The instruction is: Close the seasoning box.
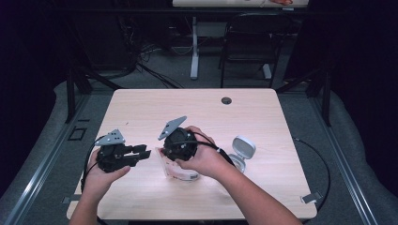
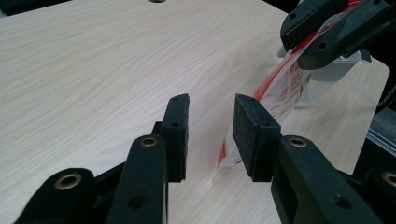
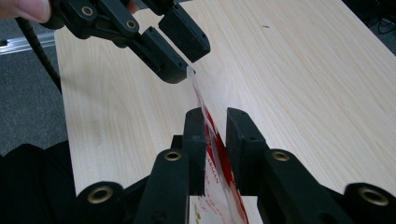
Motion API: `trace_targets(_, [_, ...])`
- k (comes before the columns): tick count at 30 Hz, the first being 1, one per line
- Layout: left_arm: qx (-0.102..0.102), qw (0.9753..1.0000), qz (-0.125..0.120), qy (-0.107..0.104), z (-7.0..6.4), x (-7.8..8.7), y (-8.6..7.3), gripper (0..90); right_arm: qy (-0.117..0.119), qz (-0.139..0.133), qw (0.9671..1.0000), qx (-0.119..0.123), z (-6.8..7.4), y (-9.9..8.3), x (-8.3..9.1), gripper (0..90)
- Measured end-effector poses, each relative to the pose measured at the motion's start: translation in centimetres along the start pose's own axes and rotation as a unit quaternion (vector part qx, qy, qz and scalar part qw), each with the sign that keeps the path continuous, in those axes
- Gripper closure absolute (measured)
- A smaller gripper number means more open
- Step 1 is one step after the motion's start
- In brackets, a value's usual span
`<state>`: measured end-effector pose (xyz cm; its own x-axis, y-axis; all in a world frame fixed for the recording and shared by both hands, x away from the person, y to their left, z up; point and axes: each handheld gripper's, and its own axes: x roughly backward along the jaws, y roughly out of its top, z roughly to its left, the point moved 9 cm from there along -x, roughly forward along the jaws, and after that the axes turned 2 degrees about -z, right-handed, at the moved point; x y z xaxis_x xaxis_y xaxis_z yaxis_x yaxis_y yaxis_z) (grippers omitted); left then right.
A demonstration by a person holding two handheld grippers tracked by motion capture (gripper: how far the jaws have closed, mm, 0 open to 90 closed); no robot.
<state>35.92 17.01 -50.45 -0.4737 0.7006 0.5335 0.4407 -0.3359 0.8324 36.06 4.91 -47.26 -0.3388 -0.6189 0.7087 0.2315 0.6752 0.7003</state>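
Right gripper (image 3: 215, 154) pinches the plastic bag (image 3: 219, 186) upright so the open left gripper (image 2: 211, 135) can grasp its edge.

Left claw (image 1: 145, 152): matte black, two flat rectangular jaws, linked arms.
Right claw (image 1: 165, 153): black, rounded body, same jaw build.
Top plates: grey, three-cornered, small holes.
Joints: brass-ringed pivots, small dark screws.
Pads (image 2: 250, 135): rough black facing.
Cables: black, one ribbed.
Forearms: bare, no sleeves in sight.
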Motion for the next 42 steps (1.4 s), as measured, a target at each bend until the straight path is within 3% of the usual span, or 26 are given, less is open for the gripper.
trace_targets(18, [0.003, 1.0, 0.002, 0.0, 0.04, -0.05, -0.1, 66.6, 0.004, 0.022, 0.9996, 0.016, 0.08, -0.22, -0.29, 84.8])
trace_targets(34, [0.0, 1.0, 0.002, 0.001, 0.16, -0.01, -0.14, 66.5, 0.008, 0.024, 0.9988, 0.041, 0.0, -0.26, -0.1, 90.0])
trace_targets(42, [0.001, 1.0, 0.003, -0.001, 0.02, -0.12, -0.18, 66.2, 0.003, 0.016, 0.9993, 0.035, -0.47, -0.47, 0.35, 90.0])
